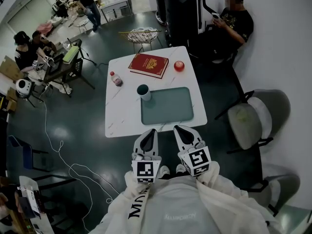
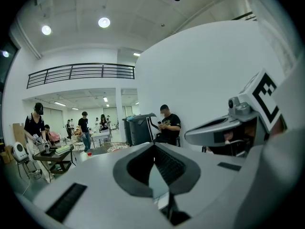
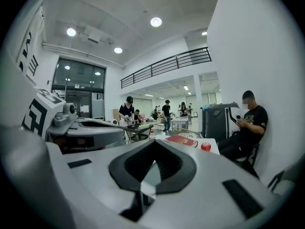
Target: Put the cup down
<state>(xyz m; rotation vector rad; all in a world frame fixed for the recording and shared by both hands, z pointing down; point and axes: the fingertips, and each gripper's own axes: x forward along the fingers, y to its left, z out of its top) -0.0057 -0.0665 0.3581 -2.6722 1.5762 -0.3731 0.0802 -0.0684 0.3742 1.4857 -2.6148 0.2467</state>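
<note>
A white cup [image 1: 144,92] with a dark inside stands upright on the white table [image 1: 122,121], at the far left corner of a teal tray [image 1: 168,106]. Both grippers are held close to my body, past the table's near edge and well short of the cup. My left gripper [image 1: 150,132] is shut with nothing in it, and its jaws meet at the tip in the left gripper view [image 2: 153,147]. Beside it, my right gripper [image 1: 181,129] is also shut and empty [image 3: 153,142]. Neither gripper view shows the cup.
A red book [image 1: 148,65], a red apple [image 1: 179,66] and a small red-capped bottle [image 1: 116,78] lie on the table's far half. A person [image 1: 234,21] sits beyond the far right corner. Chairs [image 1: 253,118] stand to the right, and a cable [image 1: 63,155] runs over the floor at the left.
</note>
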